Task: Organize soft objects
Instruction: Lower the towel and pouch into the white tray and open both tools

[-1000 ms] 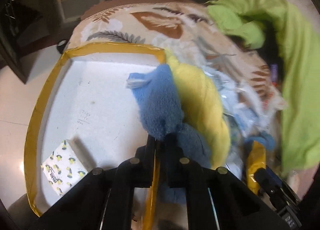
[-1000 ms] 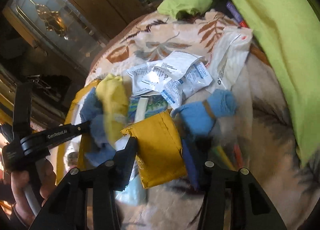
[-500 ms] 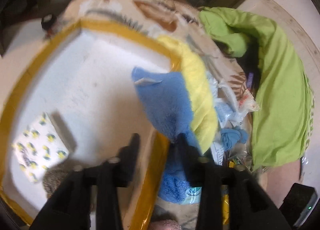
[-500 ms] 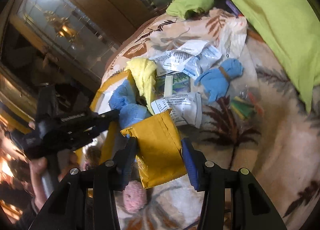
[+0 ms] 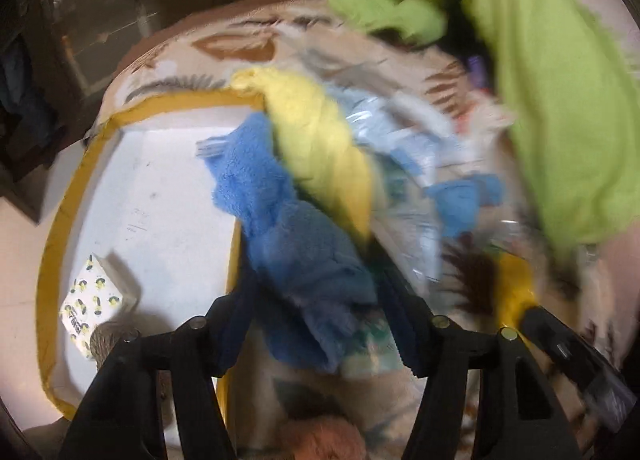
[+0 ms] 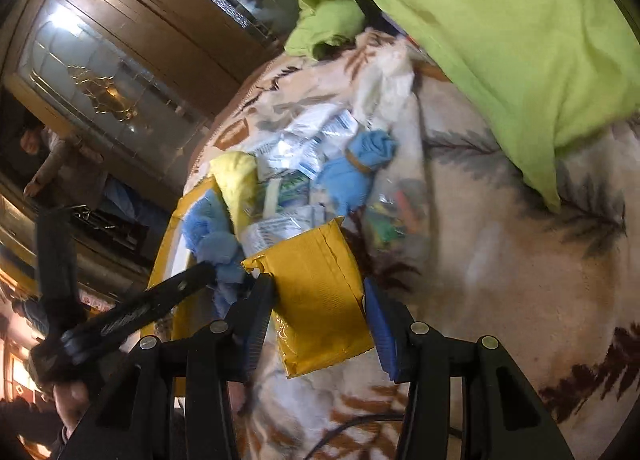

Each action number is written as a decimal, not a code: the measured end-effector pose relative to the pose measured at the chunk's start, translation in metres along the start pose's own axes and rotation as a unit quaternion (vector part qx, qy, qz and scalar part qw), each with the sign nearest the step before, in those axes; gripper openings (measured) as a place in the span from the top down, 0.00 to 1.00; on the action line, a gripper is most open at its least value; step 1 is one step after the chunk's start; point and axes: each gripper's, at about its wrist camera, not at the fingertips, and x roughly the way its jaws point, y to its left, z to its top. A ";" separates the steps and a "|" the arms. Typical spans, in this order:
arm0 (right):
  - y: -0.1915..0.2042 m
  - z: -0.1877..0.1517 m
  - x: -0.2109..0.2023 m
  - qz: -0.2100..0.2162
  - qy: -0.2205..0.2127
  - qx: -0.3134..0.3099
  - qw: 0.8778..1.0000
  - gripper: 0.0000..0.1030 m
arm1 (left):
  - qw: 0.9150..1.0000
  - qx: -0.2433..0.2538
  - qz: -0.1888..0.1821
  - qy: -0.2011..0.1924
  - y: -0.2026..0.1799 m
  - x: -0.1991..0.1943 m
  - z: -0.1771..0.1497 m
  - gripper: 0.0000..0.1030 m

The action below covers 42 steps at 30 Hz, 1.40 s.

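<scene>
Hanging over the yellow edge of the white box point(image 5: 72, 195), the fluffy blue cloth point(image 5: 280, 227) drapes half in the box and half on the leafy blanket point(image 6: 500, 260). Its lower end lies between the fingers of the left gripper point(image 5: 316, 324), whose jaws are opening, and the pads do not press the cloth. A yellow cloth point(image 5: 320, 147) lies just beside the blue one. The right gripper point(image 6: 316, 320) pinches a yellow packet point(image 6: 316, 292) between its two pads, held above the blanket. A small blue bundle point(image 6: 352, 171) rests near white paper packs point(image 6: 304, 139). A green sheet point(image 6: 500, 39) lies further back.
</scene>
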 end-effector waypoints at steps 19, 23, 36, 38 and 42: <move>0.062 0.005 0.008 0.031 -0.011 -0.035 0.999 0.51 | 0.972 -0.065 -0.219 -0.049 0.093 -0.086 -0.016 0.71; 0.118 0.016 0.038 0.042 0.015 -0.076 0.996 0.51 | 0.959 -0.107 -0.247 -0.082 0.147 -0.111 -0.022 0.71; 0.243 0.003 0.153 -0.005 0.046 -0.109 0.993 0.51 | 0.975 -0.111 -0.178 -0.068 0.237 -0.071 -0.006 0.71; 0.240 -0.002 0.163 -0.007 0.061 -0.095 0.994 0.51 | 0.973 -0.127 -0.183 -0.066 0.242 -0.068 -0.010 0.71; 0.232 -0.008 0.156 0.011 0.067 -0.104 0.992 0.51 | 0.971 -0.145 -0.173 -0.079 0.252 -0.072 -0.024 0.71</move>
